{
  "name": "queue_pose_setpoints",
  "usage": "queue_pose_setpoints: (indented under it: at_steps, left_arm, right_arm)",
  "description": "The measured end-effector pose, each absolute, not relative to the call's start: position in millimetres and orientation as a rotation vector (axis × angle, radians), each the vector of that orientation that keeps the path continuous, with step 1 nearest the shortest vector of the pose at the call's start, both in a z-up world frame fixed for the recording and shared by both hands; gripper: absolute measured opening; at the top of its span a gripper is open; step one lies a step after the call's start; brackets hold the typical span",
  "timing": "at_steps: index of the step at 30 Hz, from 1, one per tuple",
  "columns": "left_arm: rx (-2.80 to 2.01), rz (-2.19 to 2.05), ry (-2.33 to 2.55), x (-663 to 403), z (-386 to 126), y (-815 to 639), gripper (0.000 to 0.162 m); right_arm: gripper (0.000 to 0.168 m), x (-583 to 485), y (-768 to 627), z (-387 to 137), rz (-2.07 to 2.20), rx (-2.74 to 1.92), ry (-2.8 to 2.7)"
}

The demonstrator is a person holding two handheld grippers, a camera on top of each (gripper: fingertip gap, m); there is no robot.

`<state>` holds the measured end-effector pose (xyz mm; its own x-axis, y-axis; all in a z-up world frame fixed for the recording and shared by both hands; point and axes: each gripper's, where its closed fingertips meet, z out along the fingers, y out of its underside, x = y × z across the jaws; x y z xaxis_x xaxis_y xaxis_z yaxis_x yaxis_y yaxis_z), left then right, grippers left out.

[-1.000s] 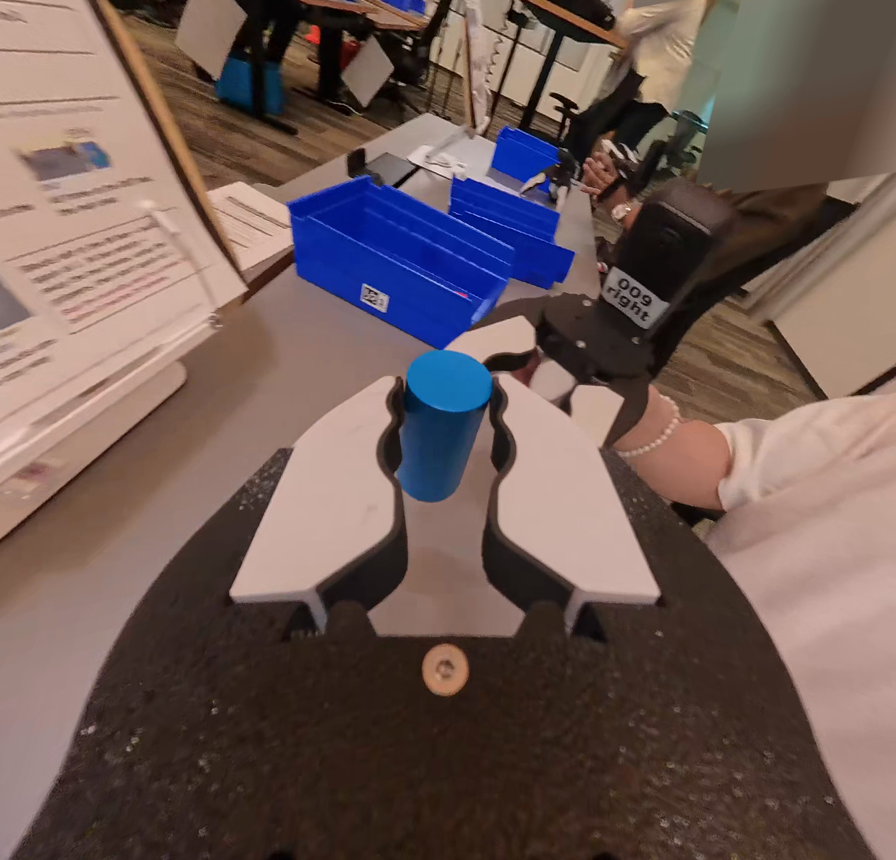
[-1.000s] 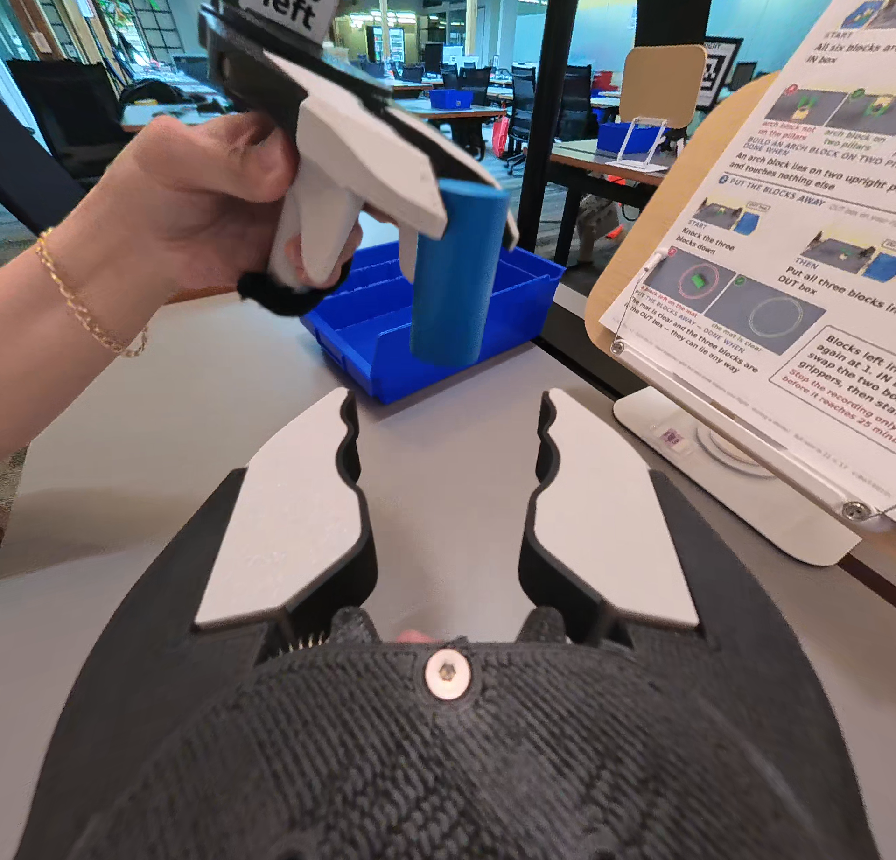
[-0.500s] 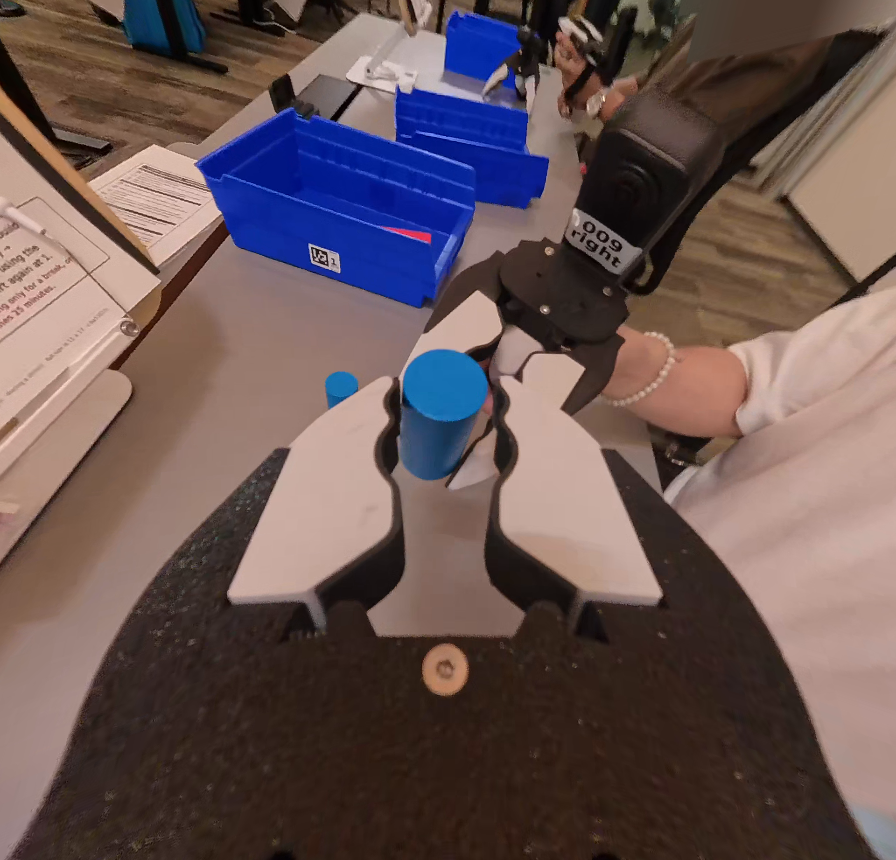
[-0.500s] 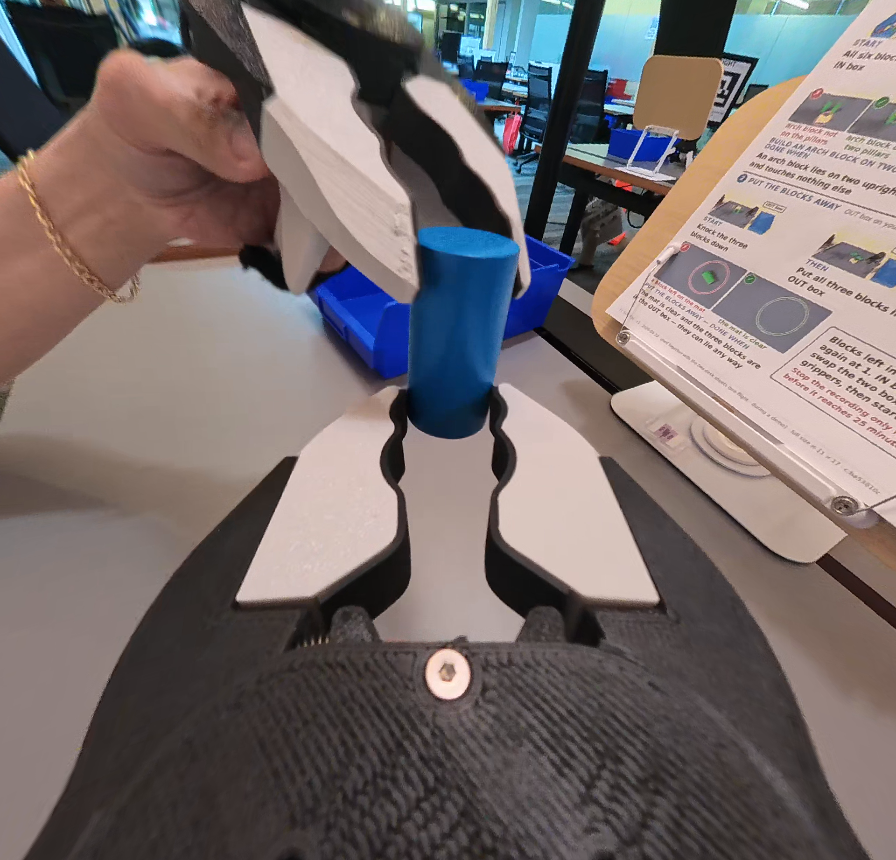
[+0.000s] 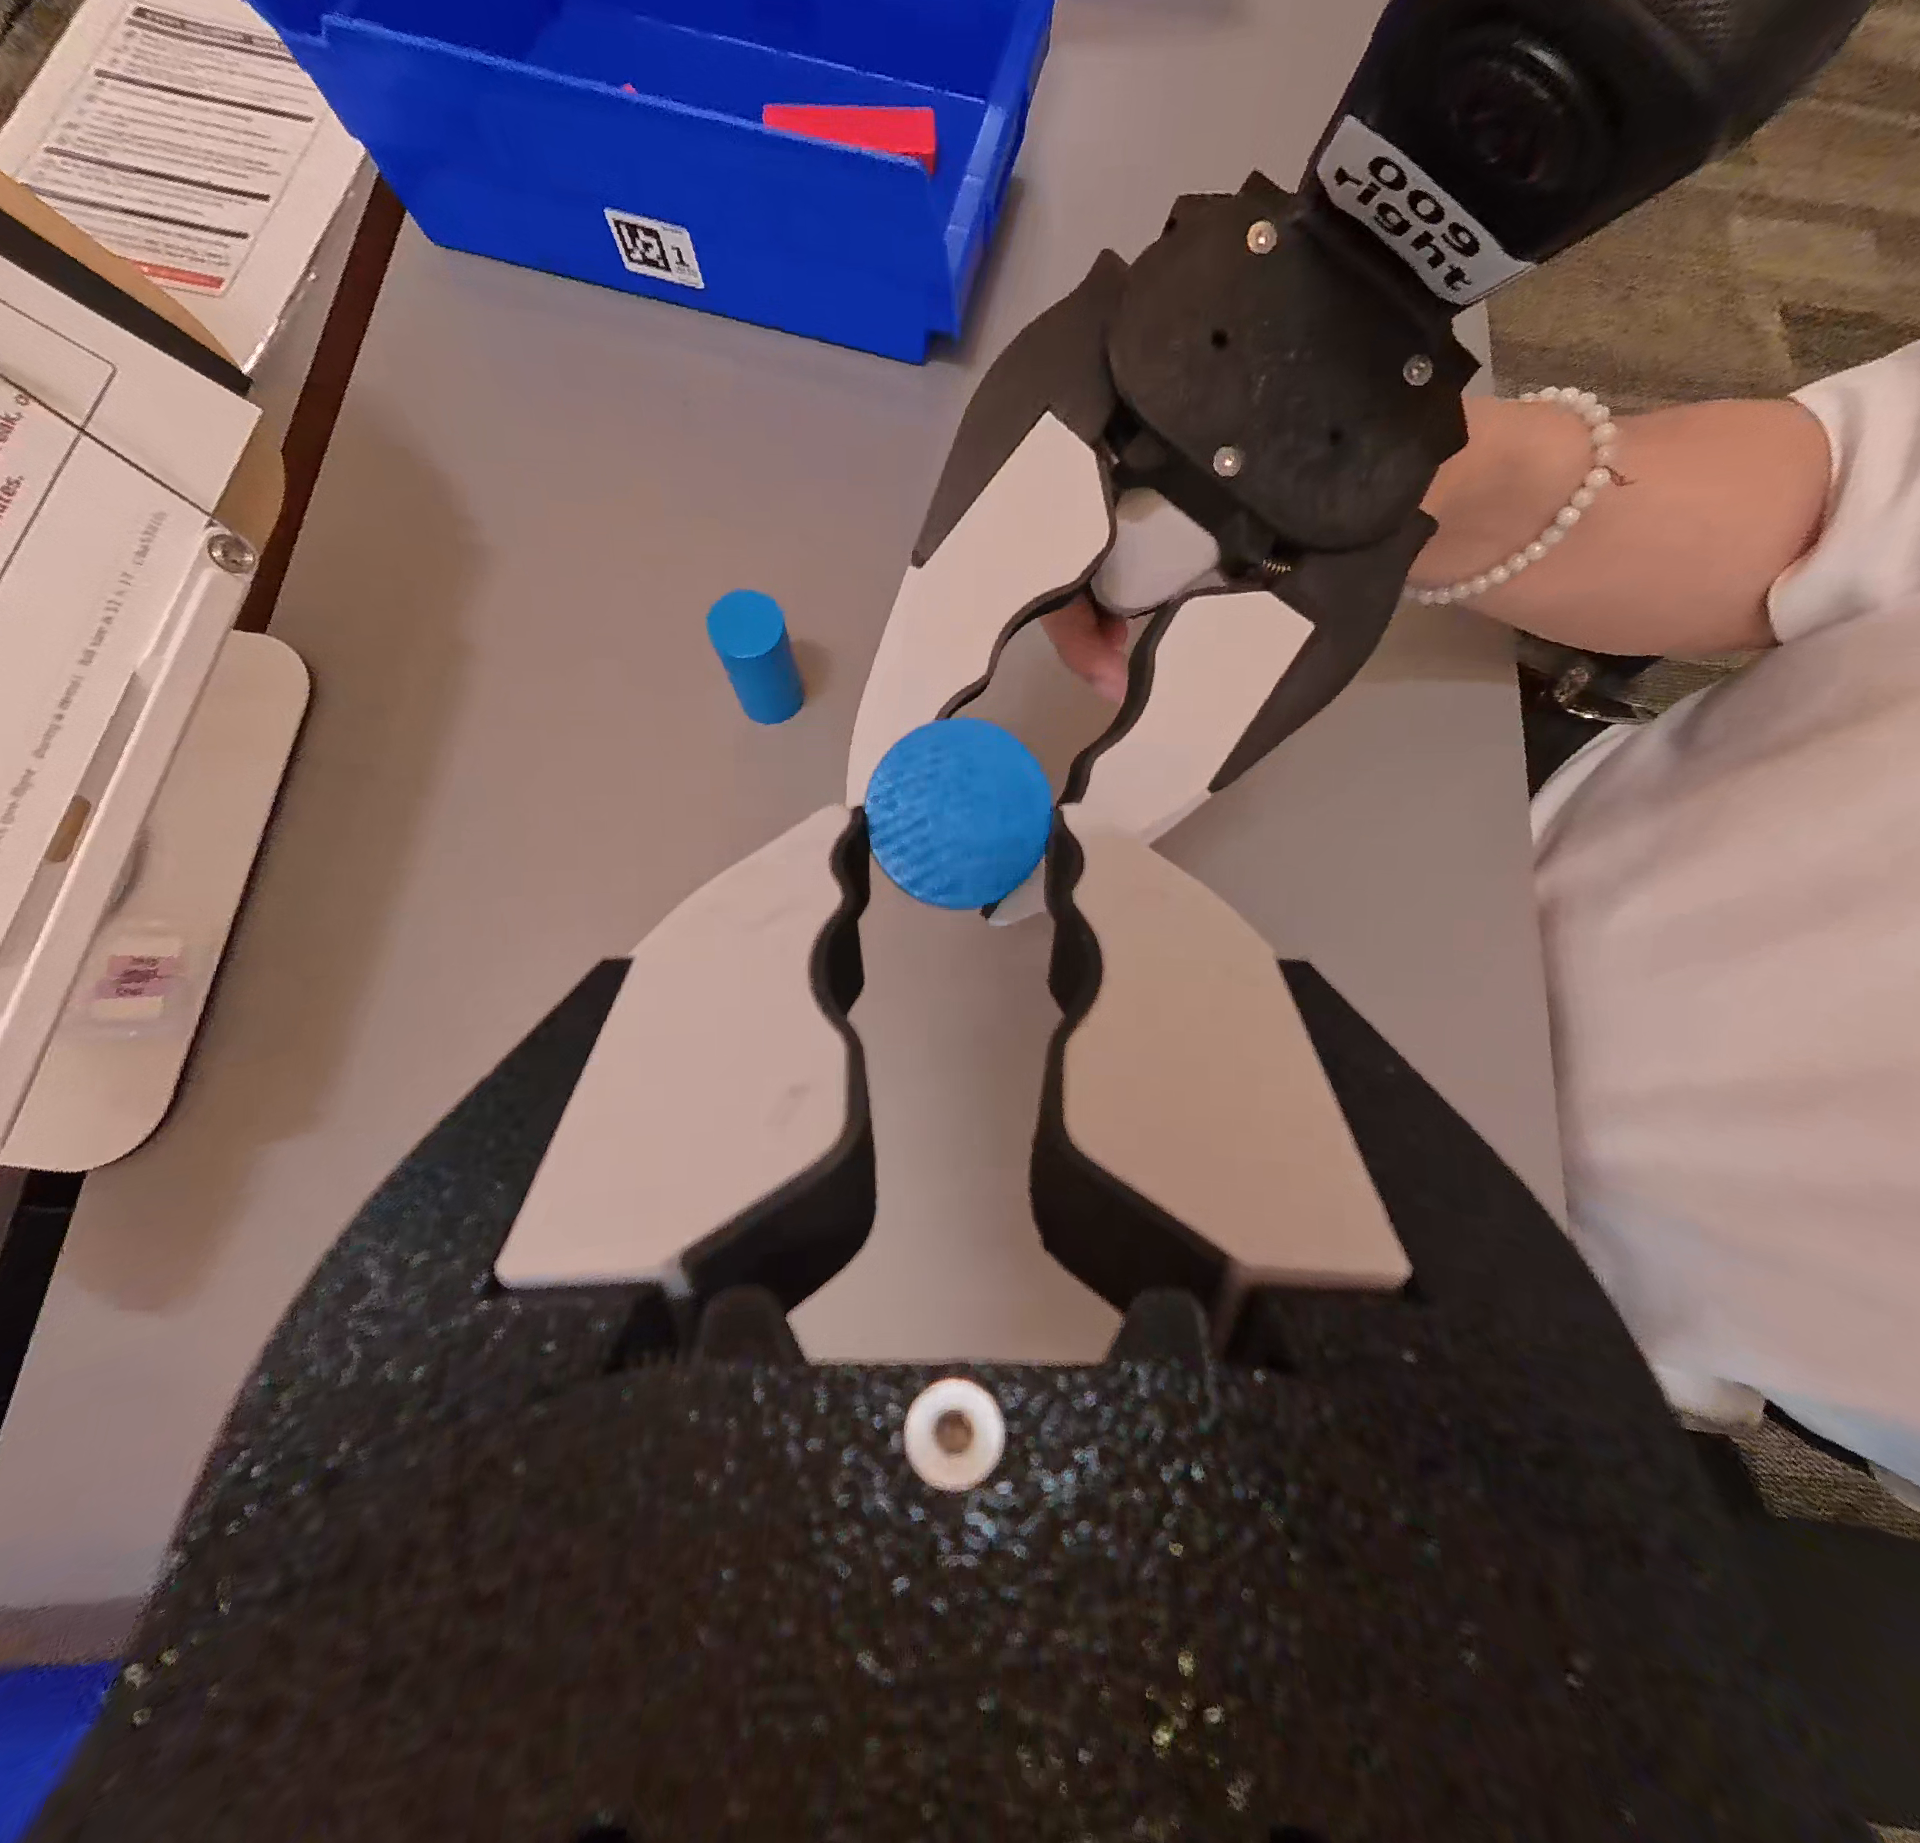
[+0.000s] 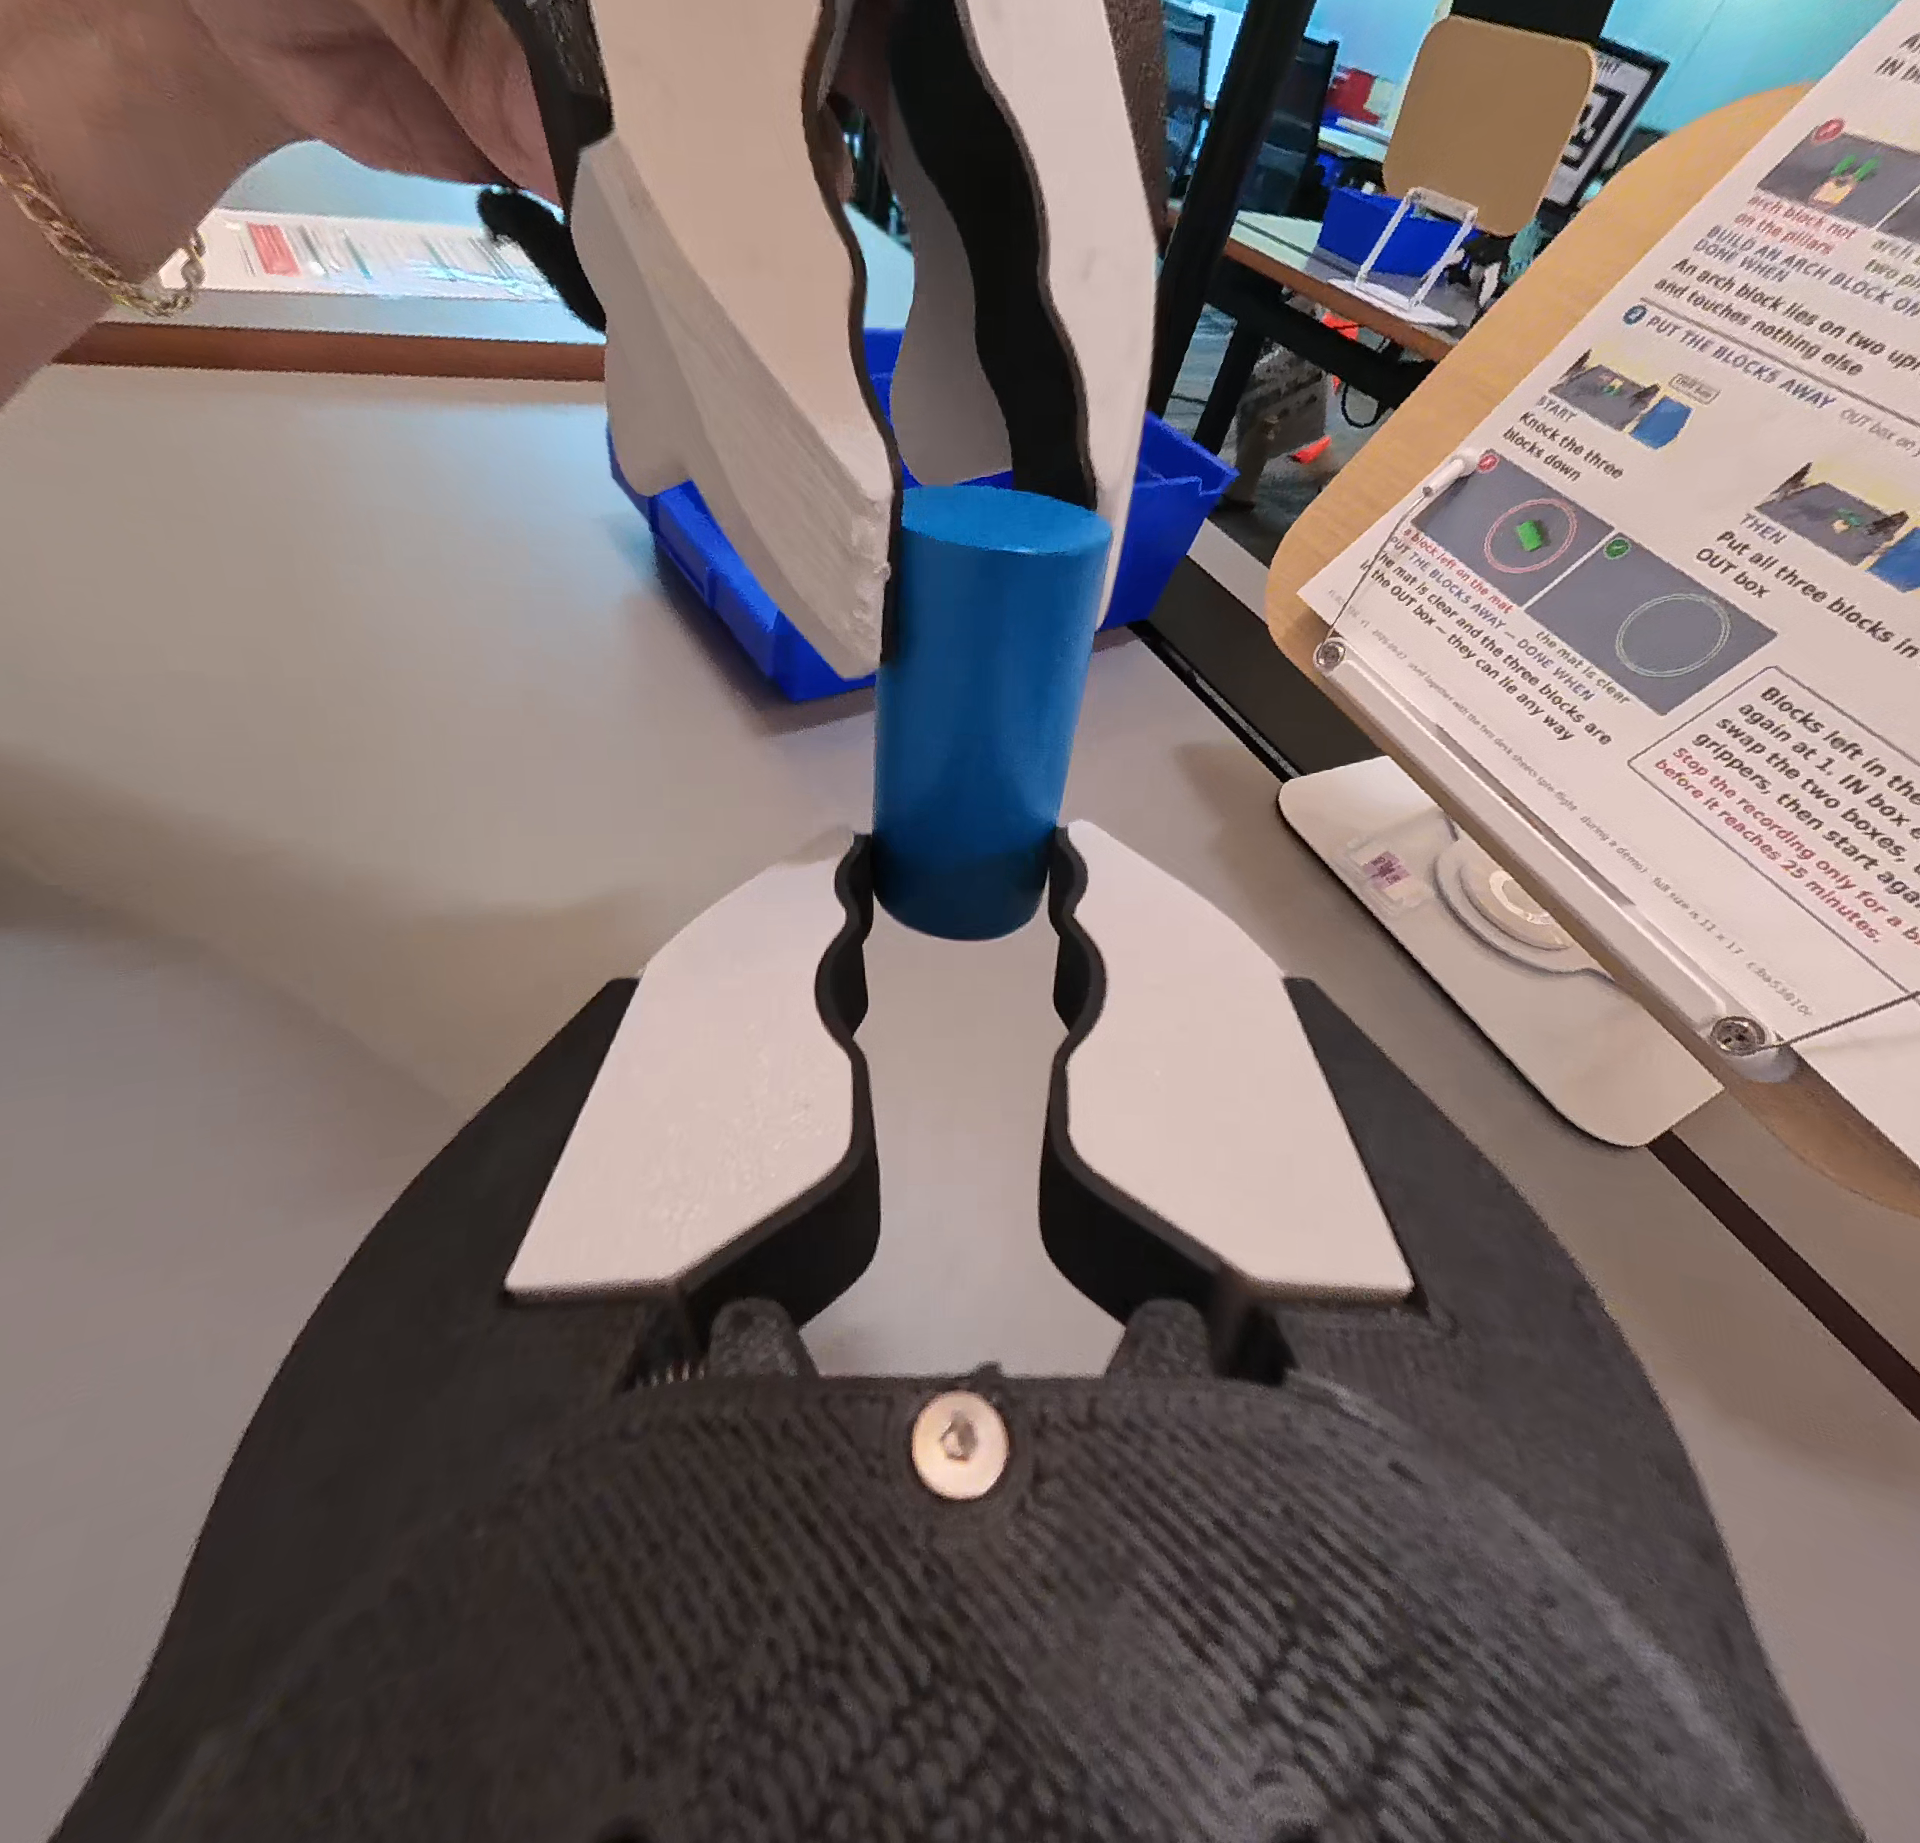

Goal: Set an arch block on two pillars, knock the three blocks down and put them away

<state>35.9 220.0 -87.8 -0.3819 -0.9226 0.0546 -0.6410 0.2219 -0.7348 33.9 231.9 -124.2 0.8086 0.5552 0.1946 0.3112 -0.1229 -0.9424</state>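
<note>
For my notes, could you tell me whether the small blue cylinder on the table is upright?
Upright: the small blue cylinder stands on end, round top up.

Matt blue cylinder [image 6: 982,713], ridged end face, glossy plastic bin [image 5: 665,120], smooth grey table [image 5: 582,505]

This is an open-plan office or lab workspace. Beyond the far edge of the smooth grey table [image 6: 312,650] stand rows of wooden-topped desks [image 6: 1340,287] with dark office chairs [image 6: 1288,100] under glass partitions. A printed instruction sheet on a tilted wooden stand [image 6: 1704,505] and a blue plastic bin [image 5: 665,100] sit along the table's edge, above wood-plank flooring [image 5: 1683,266].
</note>
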Motion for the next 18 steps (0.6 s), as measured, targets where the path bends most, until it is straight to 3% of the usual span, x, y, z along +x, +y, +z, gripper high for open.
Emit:
queue_pose_setpoints:
  at_steps: [2,8,18]
  left_arm:
    - [-1.46,-0.962,2.117,36,-92,220,0.032]
    - [-1.513,-0.863,2.061,46,-110,246,0.032]
    - [-1.61,-0.83,2.041,97,-197,281,0.032]
  right_arm:
    - [0.033,36,232,-129,0.236,-1.737,-0.676]
    - [0.086,73,217,-139,0.154,-1.84,-0.575]
    - [0.082,150,168,-153,0.099,-1.879,-0.328]
